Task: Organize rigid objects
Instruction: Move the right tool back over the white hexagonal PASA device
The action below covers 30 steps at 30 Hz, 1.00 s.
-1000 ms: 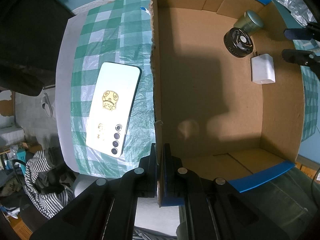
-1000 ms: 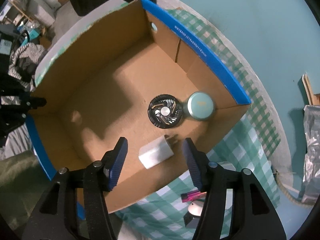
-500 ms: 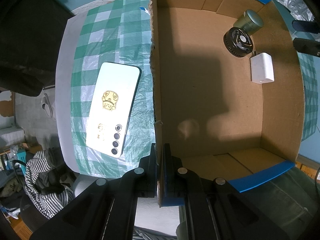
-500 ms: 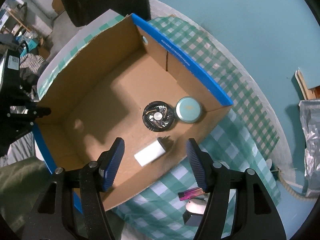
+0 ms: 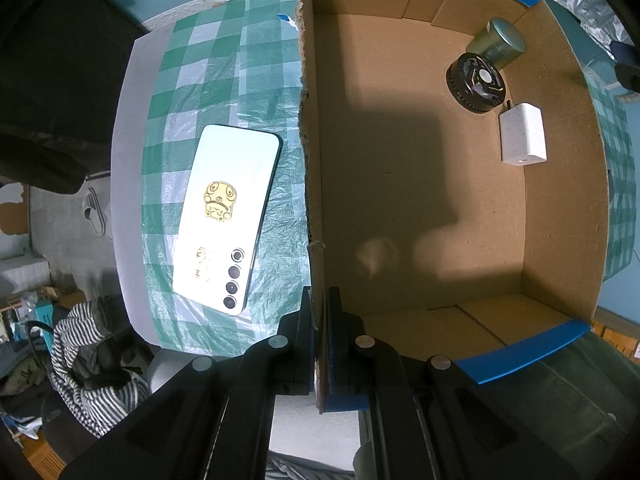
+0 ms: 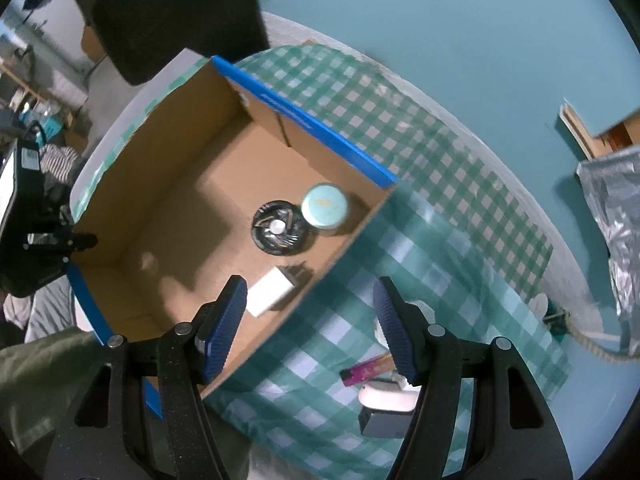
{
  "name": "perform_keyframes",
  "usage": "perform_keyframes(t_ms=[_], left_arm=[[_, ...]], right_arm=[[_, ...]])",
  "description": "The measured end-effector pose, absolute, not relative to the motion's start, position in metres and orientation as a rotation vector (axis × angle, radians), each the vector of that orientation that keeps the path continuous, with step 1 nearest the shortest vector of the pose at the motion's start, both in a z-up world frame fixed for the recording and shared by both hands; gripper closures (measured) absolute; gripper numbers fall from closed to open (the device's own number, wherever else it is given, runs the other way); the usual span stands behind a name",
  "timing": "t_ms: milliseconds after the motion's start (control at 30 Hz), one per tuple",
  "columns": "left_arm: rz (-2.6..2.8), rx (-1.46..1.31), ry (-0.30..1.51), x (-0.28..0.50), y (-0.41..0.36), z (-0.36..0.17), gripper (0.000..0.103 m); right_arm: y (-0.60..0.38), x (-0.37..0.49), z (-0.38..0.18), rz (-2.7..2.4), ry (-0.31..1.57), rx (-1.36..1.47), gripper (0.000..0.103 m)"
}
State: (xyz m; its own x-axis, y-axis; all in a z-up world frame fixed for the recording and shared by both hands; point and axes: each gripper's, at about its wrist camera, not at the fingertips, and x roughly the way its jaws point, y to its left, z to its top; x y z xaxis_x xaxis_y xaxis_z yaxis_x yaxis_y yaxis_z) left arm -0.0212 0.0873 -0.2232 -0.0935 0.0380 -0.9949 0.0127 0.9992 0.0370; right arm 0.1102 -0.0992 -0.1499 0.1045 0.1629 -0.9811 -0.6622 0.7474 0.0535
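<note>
Left tongs (image 5: 319,312) clamp the cardboard box (image 5: 420,208) wall, while right tongs (image 6: 310,326) hover wide above its edge.

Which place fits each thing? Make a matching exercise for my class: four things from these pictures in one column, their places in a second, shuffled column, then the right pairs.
Things
1. white phone
2. round teal tin
3. pink packet
4. left gripper

Places
A. in a corner inside the cardboard box, next to the black fan
B. clamped on the box's wall
C. on the checked cloth, outside the box, camera lenses showing
D. on the cloth outside the box, near the open right gripper

Pairs: 1-C, 2-A, 3-D, 4-B
</note>
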Motion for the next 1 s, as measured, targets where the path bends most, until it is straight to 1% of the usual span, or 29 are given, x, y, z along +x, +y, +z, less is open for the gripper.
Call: perform_keyframes(t_ms=[67,367,433,467,500,733,1000], left_arm=[[0.021,0.039,1.664,-0.021,0.087,-0.223,0.099],[0.02,0.043,1.664,-0.021,0.086,-0.222,0.099],[0.02,0.043,1.665,-0.021,0.086,-0.222,0.099],[0.021,0.042,1.665,-0.021,0.086,-0.222,0.099],[0.021,0.041,1.665,-0.021,0.086,-0.222,0.099],[0.026,0.036,1.665,-0.022,0.088,-0.22,0.099],[0.036,0.029,1.667,-0.022,0.089,-0.221,0.099]], right_arm=[[-0.109,0.113,-0.149,0.619,1.341,-0.436,0.032],[-0.153,0.127,-0.154,0.532,1.363,-0.362,0.032],[-0.165,0.133,-0.158,0.505,1.374,-0.348,0.031],[-0.169,0.137,-0.161,0.493,1.381,-0.341,0.028],[-0.175,0.141,-0.166,0.478,1.393,-0.334,0.026],[-0.202,0.161,-0.207,0.426,1.468,-0.329,0.026],[-0.205,0.16,-0.252,0.472,1.53,-0.396,0.026]])
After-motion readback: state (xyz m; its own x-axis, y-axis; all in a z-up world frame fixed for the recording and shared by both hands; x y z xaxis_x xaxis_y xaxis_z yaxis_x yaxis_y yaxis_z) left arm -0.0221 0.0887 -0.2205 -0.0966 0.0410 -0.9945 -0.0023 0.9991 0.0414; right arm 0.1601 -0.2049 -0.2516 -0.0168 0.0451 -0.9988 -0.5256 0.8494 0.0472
